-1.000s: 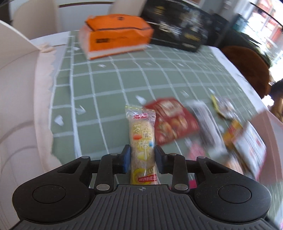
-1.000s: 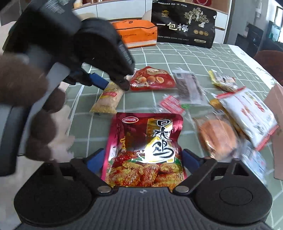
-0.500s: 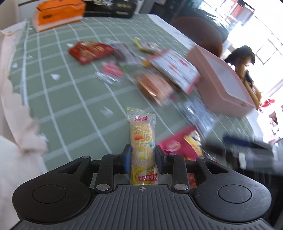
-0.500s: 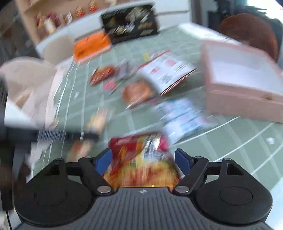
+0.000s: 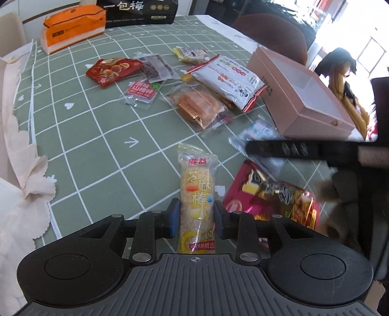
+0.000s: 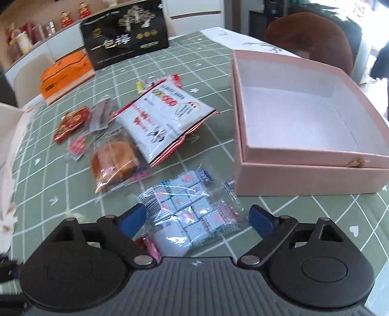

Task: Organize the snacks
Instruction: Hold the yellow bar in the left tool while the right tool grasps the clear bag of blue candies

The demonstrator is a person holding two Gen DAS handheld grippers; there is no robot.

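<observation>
The left claw (image 5: 196, 218) is clamping a long sesame stick packet (image 5: 197, 194) between its blue pads, the packet standing up the lower middle of the left wrist view and sticking out past the fingertips over the green checked tabletop (image 5: 97, 136). To its right, in the lower right of that frame, a red chicken snack bag (image 5: 272, 197) is lying by the blurred black body of the other tool. Further up the same frame, a red cracker bag (image 5: 111, 70), a dark wrapped bar (image 5: 155, 69), a small red-label sachet (image 5: 142, 93), a round cake in clear wrap (image 5: 197, 105) and a big white pouch (image 5: 231, 81) are clustering in the upper middle, with an open pink box (image 5: 299, 97) sitting at the upper right. An orange tissue pack (image 5: 73, 26) and a black gift box (image 5: 138, 11) are resting along the top edge. In the right wrist view, the right claw (image 6: 197, 220) is standing wide open with nothing gripped, its blue fingertips straddling a clear pack of small blue-and-white sweets (image 6: 189, 209) that is lying on the tabletop in the lower middle of the frame; whether the tips are touching the wrapper I cannot tell. The pink box is filling the right side of that view, its white inside bare, and the white pouch is lying just left of it, partly overlapping the round cake.
</observation>
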